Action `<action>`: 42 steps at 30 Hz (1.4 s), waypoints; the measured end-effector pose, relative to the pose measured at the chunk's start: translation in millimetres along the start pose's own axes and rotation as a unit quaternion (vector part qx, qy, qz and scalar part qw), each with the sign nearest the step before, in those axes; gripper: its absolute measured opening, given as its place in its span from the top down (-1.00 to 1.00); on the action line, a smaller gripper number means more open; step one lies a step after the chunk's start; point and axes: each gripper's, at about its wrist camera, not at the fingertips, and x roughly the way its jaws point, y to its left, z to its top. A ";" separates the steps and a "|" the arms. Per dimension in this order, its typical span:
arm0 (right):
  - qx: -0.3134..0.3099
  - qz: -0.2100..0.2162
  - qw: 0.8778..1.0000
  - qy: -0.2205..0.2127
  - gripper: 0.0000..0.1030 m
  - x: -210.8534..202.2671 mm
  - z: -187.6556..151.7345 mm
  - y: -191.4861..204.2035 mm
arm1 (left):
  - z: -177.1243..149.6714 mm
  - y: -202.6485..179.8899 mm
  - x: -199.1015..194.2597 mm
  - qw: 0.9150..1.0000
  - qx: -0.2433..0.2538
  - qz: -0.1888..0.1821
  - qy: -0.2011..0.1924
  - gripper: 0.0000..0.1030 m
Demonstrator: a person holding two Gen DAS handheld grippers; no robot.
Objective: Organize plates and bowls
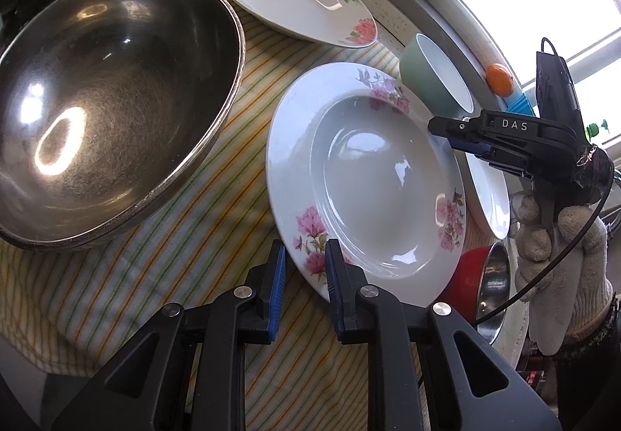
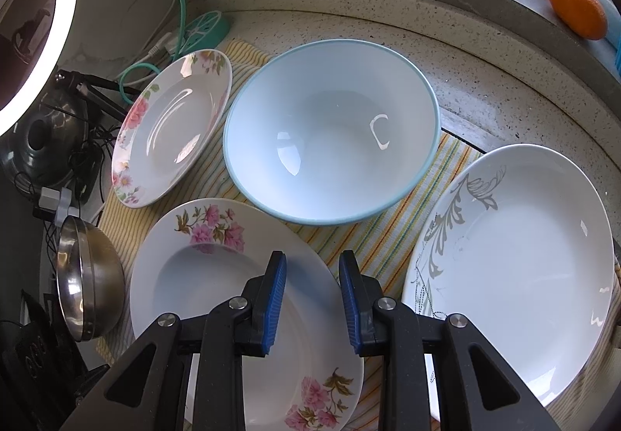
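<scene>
On the striped cloth, the pink-flowered plate [image 1: 368, 182] lay between our hands, its near rim inside our left gripper [image 1: 306, 275], jaws narrowed but seemingly not pinching, while our right gripper [image 2: 312, 299] hovered unclenched, empty, over its far rim.

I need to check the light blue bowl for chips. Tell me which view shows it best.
The right wrist view: the light blue bowl sits central, its whole rim and inside visible. The left wrist view catches only its side and part of the rim.

L gripper [image 1: 306, 268]: jaws narrow gap | R gripper [image 2: 313, 281]: jaws apart, angled down
</scene>
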 end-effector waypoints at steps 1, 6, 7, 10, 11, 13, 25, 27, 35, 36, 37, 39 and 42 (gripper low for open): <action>0.000 0.002 1.000 0.001 0.51 0.3 -0.1 -0.9 | 0.1 -0.4 -0.2 1.000 0.001 0.000 -0.001 0.65; 0.005 0.009 1.000 0.003 0.51 0.2 0.0 -2.8 | -0.2 -0.5 -0.4 1.000 0.001 0.004 -0.001 0.65; 0.008 0.012 1.000 0.004 0.51 -0.2 -0.3 -3.6 | -0.7 -0.5 -0.3 1.000 0.001 0.005 -0.001 0.65; 0.015 0.017 1.000 0.005 0.51 -0.7 -0.7 -4.5 | -0.7 -0.6 -0.5 1.000 0.002 0.007 -0.001 0.65; 0.013 0.015 1.000 0.005 0.51 -0.8 -1.0 -3.4 | -0.8 -0.3 -0.5 1.000 0.001 0.008 -0.001 0.65; 0.011 0.013 1.000 0.005 0.51 -1.5 -1.6 -1.2 | -1.2 0.4 -1.2 1.000 0.000 0.010 0.000 0.65; 0.010 0.016 1.000 0.014 0.50 -2.0 -7.3 5.9 | -2.4 6.3 -6.1 1.000 0.002 0.016 -0.002 0.65; 0.010 0.015 1.000 0.014 0.51 -2.3 -9.2 7.5 | -2.3 8.4 -7.3 1.000 0.001 0.017 -0.003 0.65; 0.011 0.011 1.000 0.020 0.50 -2.6 -15.6 12.3 | -3.9 14.2 -11.9 1.000 -0.001 0.017 -0.007 0.65; 0.011 0.011 1.000 0.021 0.50 -2.9 -16.2 12.9 | -4.3 15.1 -11.8 1.000 -0.002 0.017 -0.006 0.65; 0.011 0.012 1.000 0.021 0.50 -3.4 -17.1 13.6 | -5.4 16.5 -12.3 1.000 0.000 0.018 -0.005 0.65; 0.010 0.011 1.000 0.022 0.50 -4.2 -19.4 14.9 | -7.3 17.9 -13.2 1.000 0.000 0.019 -0.004 0.65; 0.008 0.009 1.000 0.024 0.50 -5.0 -22.5 15.9 | -9.5 18.9 -14.6 1.000 0.004 0.020 -0.004 0.65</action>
